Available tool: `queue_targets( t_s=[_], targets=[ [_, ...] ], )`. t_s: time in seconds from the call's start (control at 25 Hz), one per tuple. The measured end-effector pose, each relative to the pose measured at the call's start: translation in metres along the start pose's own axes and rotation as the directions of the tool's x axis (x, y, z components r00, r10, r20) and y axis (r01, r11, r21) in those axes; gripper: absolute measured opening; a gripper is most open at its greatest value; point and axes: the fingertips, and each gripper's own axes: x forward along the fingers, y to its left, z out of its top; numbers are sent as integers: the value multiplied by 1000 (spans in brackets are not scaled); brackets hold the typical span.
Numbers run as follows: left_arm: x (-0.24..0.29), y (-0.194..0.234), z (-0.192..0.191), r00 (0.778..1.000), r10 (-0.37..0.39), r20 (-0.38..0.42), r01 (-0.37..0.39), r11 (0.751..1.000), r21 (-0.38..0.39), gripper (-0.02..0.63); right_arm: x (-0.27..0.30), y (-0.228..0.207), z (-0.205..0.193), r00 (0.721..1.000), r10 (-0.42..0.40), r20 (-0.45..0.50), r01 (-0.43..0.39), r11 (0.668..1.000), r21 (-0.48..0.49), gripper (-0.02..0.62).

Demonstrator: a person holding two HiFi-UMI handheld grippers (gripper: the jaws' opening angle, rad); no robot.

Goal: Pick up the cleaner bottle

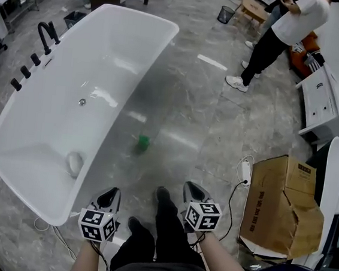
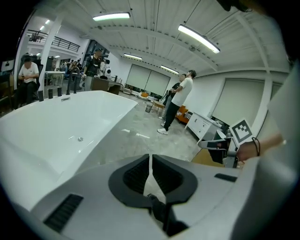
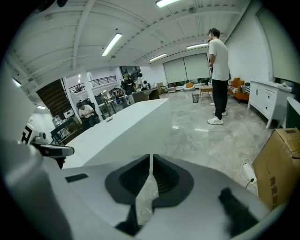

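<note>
Closest to the camera, the left gripper (image 1: 109,196) and right gripper (image 1: 194,193) hang side by side above the person's dark trouser legs (image 1: 165,234). Each has its jaws pressed together with nothing between them. Ahead of both, well apart from either, the cleaner bottle (image 1: 143,141) sits on the grey marble floor (image 1: 189,116), just beside the outer wall of the white bathtub (image 1: 106,53). It is small and green. It appears to stand upright, but blur hides its cap and which way it faces. A cardboard box (image 1: 283,204) stands to the right.
</note>
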Motion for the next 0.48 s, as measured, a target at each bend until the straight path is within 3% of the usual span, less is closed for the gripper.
queue_targets(
  t_s=[0.24,0.48],
  targets=[
    [55,29,-4,998,40,51,-40,999,3,31,72,-25,-7,999,21,40,-19,998,-60,32],
    [118,64,-18,994,101,38,-101,995,8,31,150,-46,-7,999,41,31,-38,995,-93,32]
  ],
)
